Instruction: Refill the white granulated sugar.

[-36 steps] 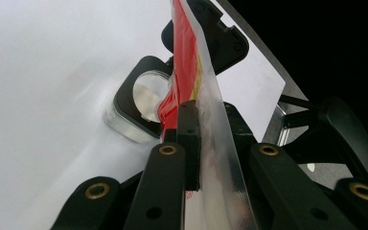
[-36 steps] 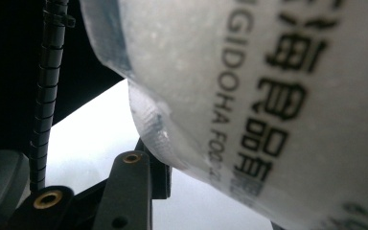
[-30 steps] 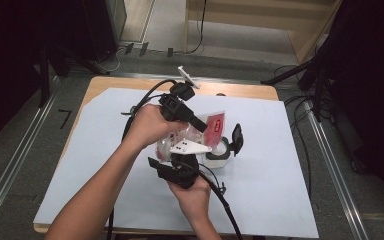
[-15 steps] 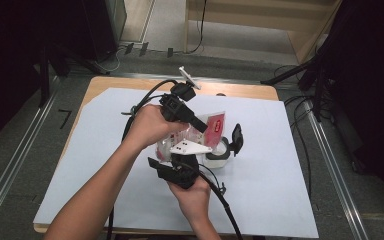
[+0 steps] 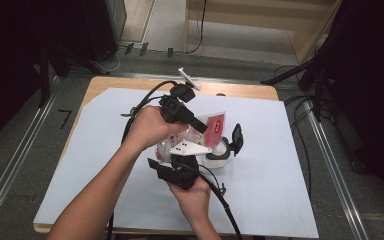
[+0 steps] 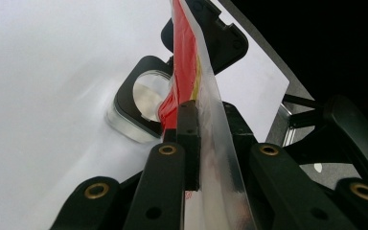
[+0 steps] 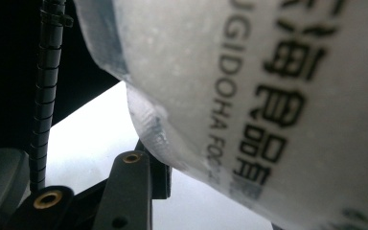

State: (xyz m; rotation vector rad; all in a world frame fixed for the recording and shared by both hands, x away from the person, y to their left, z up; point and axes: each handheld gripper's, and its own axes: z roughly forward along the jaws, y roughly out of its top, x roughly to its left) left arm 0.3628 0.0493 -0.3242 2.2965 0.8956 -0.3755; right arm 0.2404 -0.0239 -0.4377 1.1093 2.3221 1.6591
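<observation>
Where both hands meet over the middle of the white sheet [image 5: 105, 165], a red-and-clear snack pouch [image 5: 214, 125] held up between the two grippers, above the table [image 5: 240, 91]. Left gripper [image 5: 202, 127] angled down from upper left, jaws pressed together on the pouch edge; in the left gripper view, film [image 6: 211, 124] pinched flat between the black jaws, red print rising beyond the tips. Right gripper [image 5: 180, 172] low and near the person, grey three-cornered plate [image 5: 189, 148] on top, pointing up into the pouch bottom. In the right gripper view, frosted pouch face [image 7: 268, 96] with dark printed lettering very close to the lens, one black jaw at bottom left just below it; cannot tell whether these jaws are spread or pinching. Just right of the pouch, on the sheet, a clear container with black rim [image 5: 219, 154], black lid [image 5: 237, 138] hinged upright. Same container seen past the film in the left gripper view [image 6: 141, 98], mouth open. Cables trailing off both grippers.
</observation>
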